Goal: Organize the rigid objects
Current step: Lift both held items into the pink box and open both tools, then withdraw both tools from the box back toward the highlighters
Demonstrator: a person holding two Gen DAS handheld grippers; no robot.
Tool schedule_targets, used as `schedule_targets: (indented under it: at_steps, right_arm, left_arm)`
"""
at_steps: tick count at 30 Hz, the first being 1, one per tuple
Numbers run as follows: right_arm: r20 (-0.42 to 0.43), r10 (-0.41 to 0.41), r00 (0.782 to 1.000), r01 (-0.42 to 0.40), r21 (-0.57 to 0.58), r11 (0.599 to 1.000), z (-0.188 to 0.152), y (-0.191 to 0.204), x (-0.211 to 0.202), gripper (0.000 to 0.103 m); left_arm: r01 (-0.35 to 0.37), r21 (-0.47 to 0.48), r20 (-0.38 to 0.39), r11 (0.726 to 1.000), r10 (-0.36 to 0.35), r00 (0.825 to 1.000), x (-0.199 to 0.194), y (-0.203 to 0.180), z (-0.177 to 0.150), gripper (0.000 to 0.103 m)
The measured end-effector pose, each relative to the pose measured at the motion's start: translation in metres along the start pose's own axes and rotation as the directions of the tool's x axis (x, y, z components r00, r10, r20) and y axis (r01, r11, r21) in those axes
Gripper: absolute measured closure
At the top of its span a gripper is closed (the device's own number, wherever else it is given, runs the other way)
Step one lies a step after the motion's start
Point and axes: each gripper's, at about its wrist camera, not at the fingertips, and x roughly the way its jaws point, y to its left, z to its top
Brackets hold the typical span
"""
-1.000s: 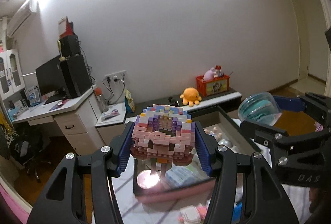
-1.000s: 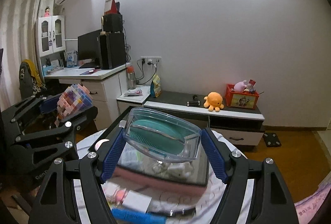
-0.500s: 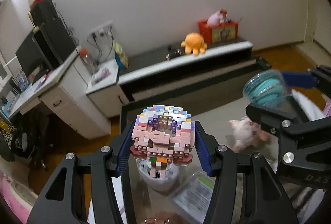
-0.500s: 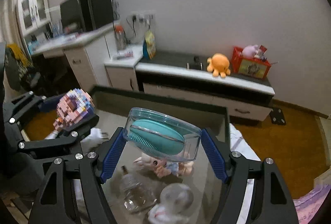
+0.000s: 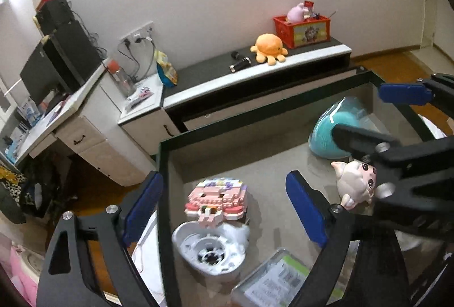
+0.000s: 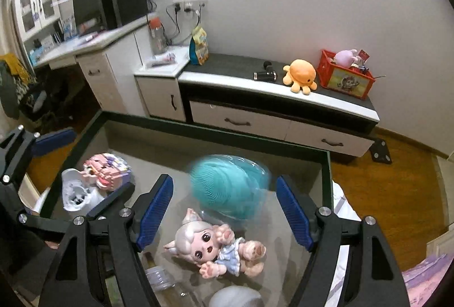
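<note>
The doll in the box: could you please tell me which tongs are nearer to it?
Right. The right tongs hang open directly over the doll, which lies between their tips. The left tongs are open off to its side, above the pink brick model.

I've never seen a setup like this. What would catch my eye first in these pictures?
Probably the big-eyed doll lying on its back in the dark-rimmed box, right between the open jaws of the right hand-held gripper. Just behind it sits a blurred teal brush in a clear case. Toward the box's left side, a pink brick figure lies below the open left hand-held gripper.
</note>
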Motion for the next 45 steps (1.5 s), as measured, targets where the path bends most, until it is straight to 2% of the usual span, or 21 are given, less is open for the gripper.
schedule_targets:
  at_steps: [3,5,7,9,12,13,14,16,21,24,25,27,28,33,34,37,39,43,45]
  right_arm:
    - [0.047,0.011,0.999,-0.012,0.021,1.0,0.0,-0.003,-0.021,0.024]
    - [0.095,0.021,0.995,-0.024,0.038,0.999,-0.003,-0.004,-0.041,0.023]
    - [0.148,0.035,0.988,-0.042,0.048,0.998,-0.009,-0.003,-0.068,0.021]
    - [0.219,0.041,0.975,-0.052,0.043,0.998,-0.023,0.001,-0.104,0.018]
    - [0.302,0.028,0.953,-0.039,0.031,0.999,-0.045,0.008,-0.144,0.016]
    - [0.333,0.029,0.943,-0.041,0.03,0.999,-0.056,0.011,-0.161,0.011]
    - [0.361,0.03,0.932,-0.044,0.03,0.999,-0.067,0.014,-0.175,0.002]
    - [0.404,0.038,0.914,-0.049,0.017,0.999,-0.086,0.021,-0.198,0.0]
    - [0.482,0.028,0.876,-0.041,0.017,0.999,-0.132,0.035,-0.246,0.0]
    - [0.513,-0.009,0.858,-0.005,0.026,1.0,-0.157,0.043,-0.265,0.0]
    - [0.522,-0.016,0.853,-0.001,0.032,0.999,-0.165,0.045,-0.271,0.0]
    - [0.541,-0.042,0.84,0.023,0.041,0.999,-0.183,0.05,-0.282,0.0]
    - [0.544,-0.053,0.837,0.033,0.047,0.998,-0.19,0.051,-0.286,0.0]
    - [0.568,-0.078,0.819,0.038,0.082,0.996,-0.217,0.052,-0.3,0.0]
    - [0.564,-0.083,0.822,0.039,0.089,0.995,-0.219,0.051,-0.301,0.0]
    - [0.557,-0.109,0.823,0.062,0.102,0.993,-0.226,0.049,-0.304,0.0]
    - [0.553,-0.115,0.825,0.065,0.109,0.992,-0.231,0.046,-0.305,0.0]
    - [0.536,-0.135,0.833,0.078,0.128,0.989,-0.236,0.04,-0.299,0.0]
    - [0.512,-0.144,0.847,0.085,0.137,0.987,-0.241,0.037,-0.291,0.0]
  left_arm:
    - [0.005,-0.027,0.038,1.0,-0.004,0.999,-0.023,0.008,-0.008,0.013]
    - [-0.008,-0.044,0.092,0.999,0.012,0.996,-0.049,0.013,-0.015,0.013]
    - [-0.015,-0.067,0.156,0.998,0.026,0.987,-0.077,0.016,-0.025,0.005]
    - [-0.014,-0.102,0.235,0.995,0.038,0.971,-0.113,0.02,-0.037,0.0]
    - [0.026,-0.145,0.347,0.989,0.026,0.937,-0.17,0.021,-0.063,0.0]
    - [0.038,-0.153,0.377,0.987,0.023,0.926,-0.188,0.019,-0.073,0.0]
    - [0.041,-0.159,0.393,0.986,0.025,0.919,-0.2,0.019,-0.08,0.0]
    - [0.04,-0.163,0.429,0.986,0.034,0.903,-0.226,0.014,-0.097,0.0]
    - [0.003,-0.201,0.483,0.98,0.096,0.871,-0.281,-0.001,-0.144,0.0]
    - [0.04,-0.241,0.516,0.97,0.093,0.852,-0.305,-0.006,-0.17,0.0]
    - [0.051,-0.246,0.518,0.968,0.087,0.851,-0.311,-0.007,-0.177,0.0]
    - [0.047,-0.252,0.533,0.967,0.098,0.84,-0.325,-0.012,-0.194,0.0]
    - [0.036,-0.258,0.534,0.966,0.111,0.838,-0.33,-0.014,-0.199,0.0]
    - [-0.047,-0.311,0.567,0.949,0.225,0.792,-0.35,-0.022,-0.224,0.0]
    - [-0.044,-0.313,0.565,0.949,0.223,0.794,-0.35,-0.021,-0.226,0.0]
    - [0.006,-0.322,0.547,0.947,0.181,0.818,-0.346,-0.015,-0.232,0.0]
    - [0.003,-0.331,0.528,0.944,0.182,0.829,-0.34,-0.013,-0.236,0.0]
    - [0.007,-0.328,0.467,0.945,0.155,0.871,-0.318,-0.012,-0.238,0.0]
    - [0.027,-0.321,0.43,0.947,0.121,0.894,-0.302,-0.015,-0.239,0.0]
